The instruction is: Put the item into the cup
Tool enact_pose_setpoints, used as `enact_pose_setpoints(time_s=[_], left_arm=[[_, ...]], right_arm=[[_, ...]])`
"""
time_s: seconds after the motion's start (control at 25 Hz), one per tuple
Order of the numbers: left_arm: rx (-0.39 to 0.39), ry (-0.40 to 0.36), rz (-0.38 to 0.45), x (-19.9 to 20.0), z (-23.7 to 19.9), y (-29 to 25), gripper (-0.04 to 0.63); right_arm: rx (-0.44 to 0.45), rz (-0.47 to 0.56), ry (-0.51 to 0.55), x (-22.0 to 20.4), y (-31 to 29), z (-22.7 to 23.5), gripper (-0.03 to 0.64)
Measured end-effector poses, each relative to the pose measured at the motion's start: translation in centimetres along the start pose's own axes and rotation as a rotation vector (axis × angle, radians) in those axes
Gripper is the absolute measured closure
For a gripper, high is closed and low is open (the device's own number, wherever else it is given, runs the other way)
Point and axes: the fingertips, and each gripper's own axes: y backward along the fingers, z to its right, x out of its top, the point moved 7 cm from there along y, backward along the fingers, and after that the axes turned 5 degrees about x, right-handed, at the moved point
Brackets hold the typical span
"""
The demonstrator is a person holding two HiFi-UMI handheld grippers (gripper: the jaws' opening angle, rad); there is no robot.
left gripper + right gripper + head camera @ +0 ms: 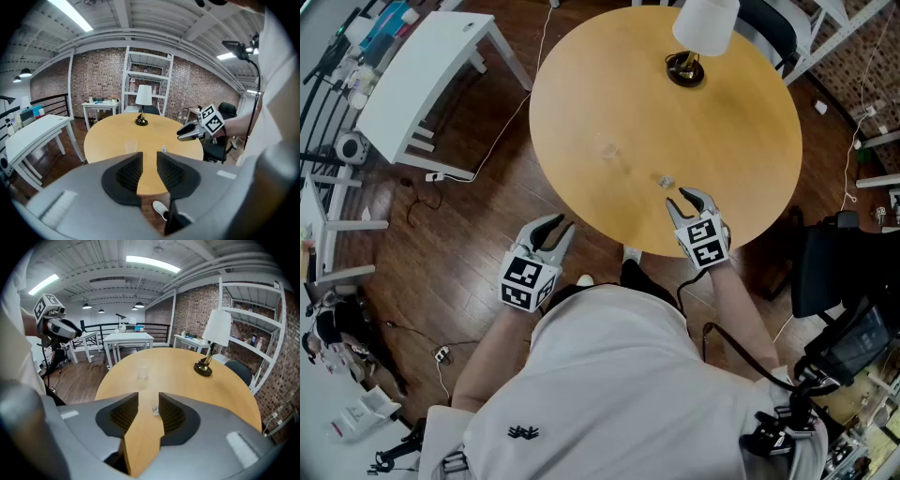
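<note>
Both tools hang released at the near edge of a round wooden table (712,112): the right gripper (686,199) has its jaws spread over the tabletop, and the left gripper (558,225), jaws also apart and empty, is just off the rim to the left. The small pale item (666,181), too tiny to identify, lies on the table just ahead of the right gripper's tips, apparently untouched. The clear cup (607,148) stands farther in and to the left, with a lamp (686,67) at the far side.
</note>
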Motion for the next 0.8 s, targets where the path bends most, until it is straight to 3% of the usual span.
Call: enact_pose_setpoints(time_s=[0.24, 0.48, 0.8], left_arm=[[0.085, 0.038, -0.002, 2.6, -0.8, -2.7, 0.522], [0.113, 0.07, -0.043, 1.9, -1.8, -2.5, 0.522], [0.099, 0.061, -0.028, 1.6, -4.1, -2.4, 0.522]], right_arm=[[0.053, -0.104, 0.042, -1.1, -7.6, 6.2, 0.465], [0.09, -0.209, 0.035, -3.4, -12.5, 6.8, 0.467], [0.047, -0.225, 0.04, -4.1, -13.3, 6.1, 0.563]])
